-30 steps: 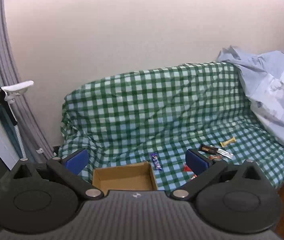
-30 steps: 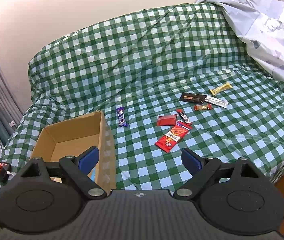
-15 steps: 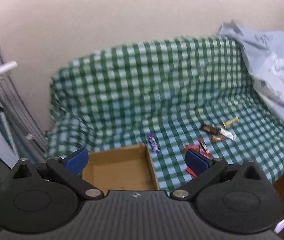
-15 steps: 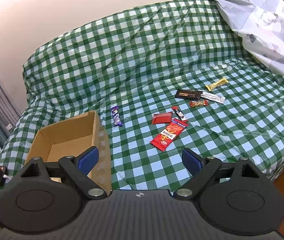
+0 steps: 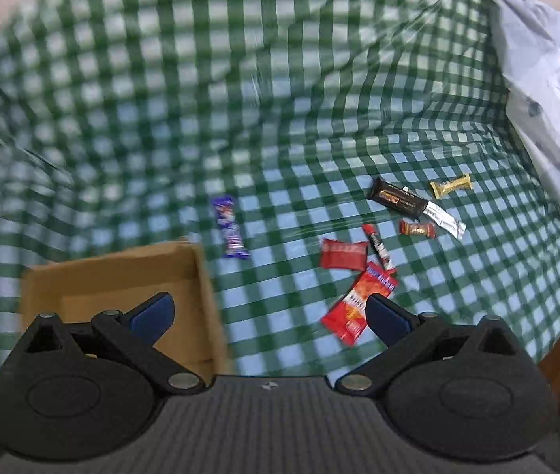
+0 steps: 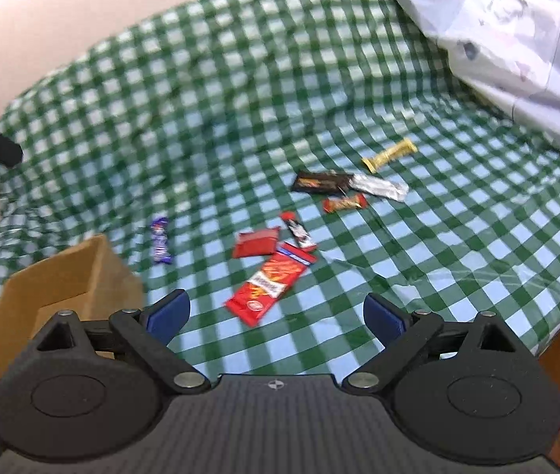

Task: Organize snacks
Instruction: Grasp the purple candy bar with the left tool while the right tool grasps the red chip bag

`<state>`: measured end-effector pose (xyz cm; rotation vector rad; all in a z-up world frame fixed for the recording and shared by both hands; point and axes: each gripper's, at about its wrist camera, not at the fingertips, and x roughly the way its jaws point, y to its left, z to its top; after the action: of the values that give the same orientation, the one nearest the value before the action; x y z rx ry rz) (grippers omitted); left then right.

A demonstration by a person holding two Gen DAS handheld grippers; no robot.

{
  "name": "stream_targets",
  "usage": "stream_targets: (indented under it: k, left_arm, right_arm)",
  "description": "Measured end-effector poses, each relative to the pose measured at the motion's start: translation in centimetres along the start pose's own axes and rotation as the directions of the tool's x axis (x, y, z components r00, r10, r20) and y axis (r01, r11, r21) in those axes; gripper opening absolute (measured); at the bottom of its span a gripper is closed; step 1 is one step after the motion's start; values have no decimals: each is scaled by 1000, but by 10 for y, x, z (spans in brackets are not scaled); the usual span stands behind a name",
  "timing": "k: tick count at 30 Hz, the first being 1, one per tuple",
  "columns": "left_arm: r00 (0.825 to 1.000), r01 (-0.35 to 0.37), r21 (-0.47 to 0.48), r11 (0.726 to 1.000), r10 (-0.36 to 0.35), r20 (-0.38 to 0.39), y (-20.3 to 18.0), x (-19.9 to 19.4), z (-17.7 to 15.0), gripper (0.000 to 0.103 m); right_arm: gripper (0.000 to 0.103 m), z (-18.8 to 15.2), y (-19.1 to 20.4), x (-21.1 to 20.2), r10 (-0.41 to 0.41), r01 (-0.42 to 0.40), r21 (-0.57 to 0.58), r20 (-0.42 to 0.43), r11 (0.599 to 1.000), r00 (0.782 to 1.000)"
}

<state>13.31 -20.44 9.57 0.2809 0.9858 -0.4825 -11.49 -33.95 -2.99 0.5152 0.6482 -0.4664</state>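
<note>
- Left wrist view: left gripper [image 5: 268, 314] with jaws spread wide, nothing between the blue pads [image 5: 153, 312], hovering above a green-and-white checked cloth [image 5: 280, 98]
- Cardboard box [image 5: 201, 272] open-topped, at lower left on the cloth, partly behind the left-hand finger; contents not discernible through blur
- Purple wrapper [image 5: 230, 227] lying just beyond the box's far right corner, apart from the other snacks
- Large red packet [image 5: 353, 308] near the right-hand pad, its lower end hidden behind it; small red pouch [image 5: 342, 253] just above it; slim red-and-white stick [image 5: 378, 247] beside the pouch
- Black bar [image 5: 396, 199] end to end with a silver wrapper [image 5: 446, 221]; small orange-red candy [image 5: 418, 229] just below them; yellow candy [image 5: 450, 186] farthest back
- Pale blue sheet [image 5: 548, 59] bunched at upper right
- Right wrist view: right gripper [image 6: 276, 314] likewise spread wide and empty, above the same cloth [image 6: 240, 98]
- Box [image 6: 66, 276] at left, large red packet [image 6: 270, 282] lying between the two pads and beyond them, purple wrapper [image 6: 160, 239] beside the box, black bar [image 6: 321, 181] and yellow candy [image 6: 388, 155] farther off
</note>
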Motion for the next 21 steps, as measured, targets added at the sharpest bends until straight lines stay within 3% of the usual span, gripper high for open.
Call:
stream_targets:
  k: [5,9,14,16,18,21]
  left_arm:
    - [996,5,-90,996,-13,-89,-1,105,37,103]
    - [989,-5,-88,996,-8,-144,1,187,60,103]
    - [971,-74,-100,992,49,-234,19,274,75,103]
    - [966,-113,-90,990,88,-243,23,296,80,103]
    - [972,-114,-60,992,98,-213,21,313,86,103]
    - [959,-156,-77,985,133,-252,26,343,91,103]
  right_arm:
    - [96,12,-11,75,-38,41,56,-56,998,998]
    - [96,14,-1,138,-42,47,47,-111,998,993]
    - [96,8,17,210,-61,64,16,-166,998,984]
    - [96,5,19,233,-71,77,25,-186,997,980]
    - [96,3,21,254,-95,105,36,-204,994,974]
    - [102,1,30,271,-152,154,-4,-174,988,973]
